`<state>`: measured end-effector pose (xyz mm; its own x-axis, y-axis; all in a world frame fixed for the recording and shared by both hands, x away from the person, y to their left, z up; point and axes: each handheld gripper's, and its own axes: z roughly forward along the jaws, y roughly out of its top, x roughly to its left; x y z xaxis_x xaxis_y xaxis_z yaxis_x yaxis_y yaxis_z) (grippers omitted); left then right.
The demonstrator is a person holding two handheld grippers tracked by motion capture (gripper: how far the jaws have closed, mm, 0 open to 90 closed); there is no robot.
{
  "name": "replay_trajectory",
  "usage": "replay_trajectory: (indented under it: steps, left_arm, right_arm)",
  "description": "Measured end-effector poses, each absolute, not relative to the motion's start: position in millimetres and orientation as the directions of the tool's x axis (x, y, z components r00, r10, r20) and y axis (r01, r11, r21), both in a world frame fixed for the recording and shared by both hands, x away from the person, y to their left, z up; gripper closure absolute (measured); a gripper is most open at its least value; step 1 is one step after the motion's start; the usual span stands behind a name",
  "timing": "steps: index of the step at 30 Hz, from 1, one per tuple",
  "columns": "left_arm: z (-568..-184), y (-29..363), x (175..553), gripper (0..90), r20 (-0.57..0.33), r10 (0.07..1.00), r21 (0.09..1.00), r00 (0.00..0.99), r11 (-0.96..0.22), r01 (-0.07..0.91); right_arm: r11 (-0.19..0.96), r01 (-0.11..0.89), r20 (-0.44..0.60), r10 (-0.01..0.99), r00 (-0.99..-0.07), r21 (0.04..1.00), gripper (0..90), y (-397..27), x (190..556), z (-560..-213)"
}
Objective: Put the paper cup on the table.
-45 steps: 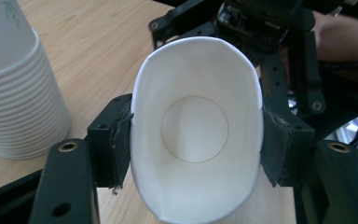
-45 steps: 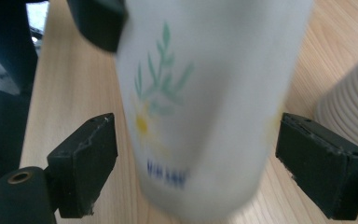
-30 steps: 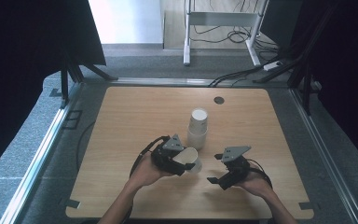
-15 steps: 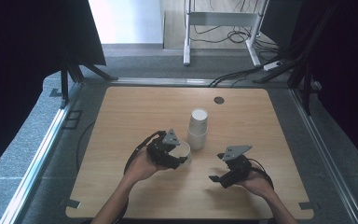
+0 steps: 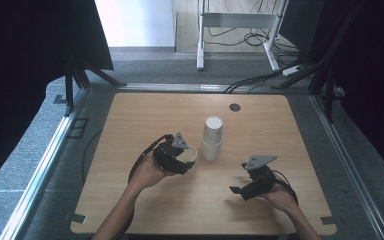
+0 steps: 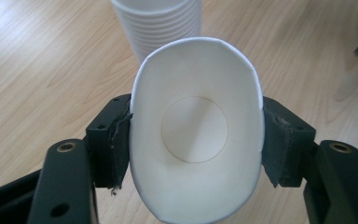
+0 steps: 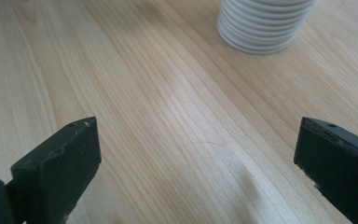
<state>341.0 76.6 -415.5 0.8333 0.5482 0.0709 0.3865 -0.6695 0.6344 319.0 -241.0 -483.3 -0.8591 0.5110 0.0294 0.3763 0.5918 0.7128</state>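
A stack of white paper cups (image 5: 212,138) stands upside down near the middle of the wooden table (image 5: 130,120). My left gripper (image 5: 180,159) is just left of it, shut on a single white paper cup (image 6: 196,126) whose rim is squeezed into an oval between the jaws. The cup's open mouth faces the camera in the left gripper view, with the stack (image 6: 161,21) right behind it. My right gripper (image 5: 245,184) rests low at the front right, open, nothing between its fingers. The base of the stack (image 7: 263,23) lies ahead of it.
A small dark round cap (image 5: 235,107) sits in the table near its far edge. Cables trail from both grippers. Metal rails run along the table's left and right sides, and black curtains hang beyond them.
My left gripper has carried the single cup leftward and a little away from the stack. The right gripper has stayed in place.
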Motion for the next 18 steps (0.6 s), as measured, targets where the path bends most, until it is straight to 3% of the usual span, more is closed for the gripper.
replay_trajectory:
  steps: [18]
  left_arm:
    - [-416.1,90.5,360.6,33.2,0.124,0.613,0.545,0.78,-0.699,0.463]
  right_arm:
    - [0.628,0.381,0.005,0.515,-0.857,0.679,1.2,-240.0,320.6,-491.3]
